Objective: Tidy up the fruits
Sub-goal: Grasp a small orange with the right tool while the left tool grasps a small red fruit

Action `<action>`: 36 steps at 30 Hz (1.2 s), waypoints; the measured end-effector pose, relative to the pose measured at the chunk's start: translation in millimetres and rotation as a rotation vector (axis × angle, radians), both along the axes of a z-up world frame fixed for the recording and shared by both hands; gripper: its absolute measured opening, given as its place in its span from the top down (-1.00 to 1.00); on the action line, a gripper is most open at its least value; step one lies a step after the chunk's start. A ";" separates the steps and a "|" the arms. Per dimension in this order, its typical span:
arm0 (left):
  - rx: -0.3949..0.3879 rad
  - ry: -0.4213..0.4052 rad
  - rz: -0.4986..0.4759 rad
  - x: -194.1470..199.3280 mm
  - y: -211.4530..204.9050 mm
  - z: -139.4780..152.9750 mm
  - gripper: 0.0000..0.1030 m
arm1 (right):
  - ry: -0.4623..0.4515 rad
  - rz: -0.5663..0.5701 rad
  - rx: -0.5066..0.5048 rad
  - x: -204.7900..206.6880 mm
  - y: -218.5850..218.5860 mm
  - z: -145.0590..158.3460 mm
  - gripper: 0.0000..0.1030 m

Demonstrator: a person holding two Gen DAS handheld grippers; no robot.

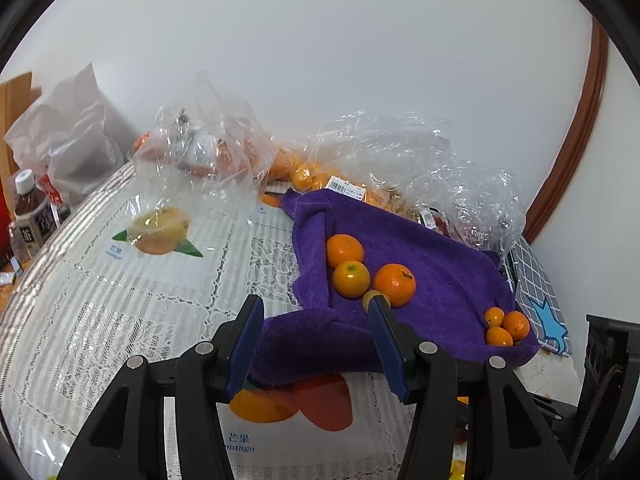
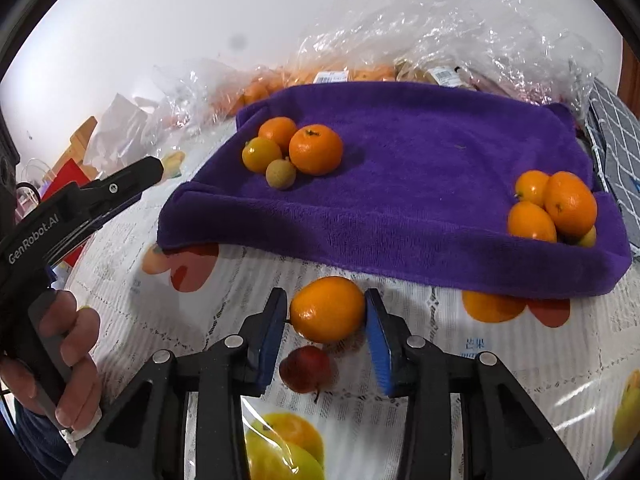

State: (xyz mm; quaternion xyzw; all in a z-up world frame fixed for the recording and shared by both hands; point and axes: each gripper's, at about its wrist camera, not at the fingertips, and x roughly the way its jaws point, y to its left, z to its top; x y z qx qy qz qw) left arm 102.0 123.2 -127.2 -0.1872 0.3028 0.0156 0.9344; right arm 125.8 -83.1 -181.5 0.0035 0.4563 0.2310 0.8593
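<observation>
A purple towel point(image 1: 432, 280) point(image 2: 420, 168) lies on the table. On its left part sit three oranges point(image 1: 352, 268) point(image 2: 298, 146) and a small tan longan point(image 2: 281, 174). At its right corner sits a second cluster of small oranges point(image 1: 506, 326) point(image 2: 554, 206). My right gripper point(image 2: 326, 312) is shut on an orange point(image 2: 327, 309), held just above the table in front of the towel. A small red fruit point(image 2: 306, 368) lies below it. My left gripper point(image 1: 316, 312) is open and empty above the towel's near edge; it shows from the side in the right wrist view point(image 2: 120, 188).
Clear plastic bags of fruit point(image 1: 360, 160) point(image 2: 440, 40) stand behind the towel. A white lace tablecloth point(image 1: 120, 320) with mango pictures covers the table. Drink bottles point(image 1: 32, 216) stand at far left. A checked cloth point(image 1: 536, 292) lies at the right.
</observation>
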 end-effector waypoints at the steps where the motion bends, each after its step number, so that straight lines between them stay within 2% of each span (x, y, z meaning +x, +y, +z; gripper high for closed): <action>1: -0.006 0.003 0.001 0.8 0.7 -0.5 -0.01 | -0.004 0.001 0.004 -0.2 -0.5 0.9 0.24; 7: -0.008 0.020 -0.040 3.0 -4.3 -4.3 -0.01 | -0.075 -0.061 0.042 -8.0 -25.2 19.8 0.24; 12: 0.033 0.016 -0.098 1.9 -19.4 -4.6 -0.01 | -0.135 -0.118 -0.021 -16.9 -59.7 28.6 0.24; 16: 0.072 0.002 -0.174 -1.7 -36.7 -2.6 -0.01 | -0.112 -0.134 -0.078 -20.4 -87.4 18.3 0.24; 19: 0.066 0.004 -0.267 -3.9 -51.7 -3.0 -0.01 | -0.083 -0.140 -0.082 -21.5 -97.4 8.2 0.24; 23: 0.013 0.054 -0.392 -7.5 -74.1 -9.1 -0.01 | -0.070 -0.145 -0.081 -24.1 -104.2 2.0 0.24; 26: 0.023 0.073 -0.458 -13.7 -92.5 -12.1 0.00 | -0.083 -0.154 -0.106 -25.9 -107.9 2.0 0.24; 30: 0.045 0.123 -0.486 -15.5 -108.5 -18.0 0.01 | -0.101 -0.166 -0.139 -30.0 -118.7 2.5 0.24; 34: 0.043 0.207 -0.519 -6.1 -117.1 -28.6 0.27 | -0.099 -0.169 -0.154 -31.3 -130.4 0.3 0.24; 36: 0.048 0.214 -0.524 -5.0 -117.6 -30.3 0.28 | -0.093 -0.173 -0.133 -30.0 -133.4 0.2 0.24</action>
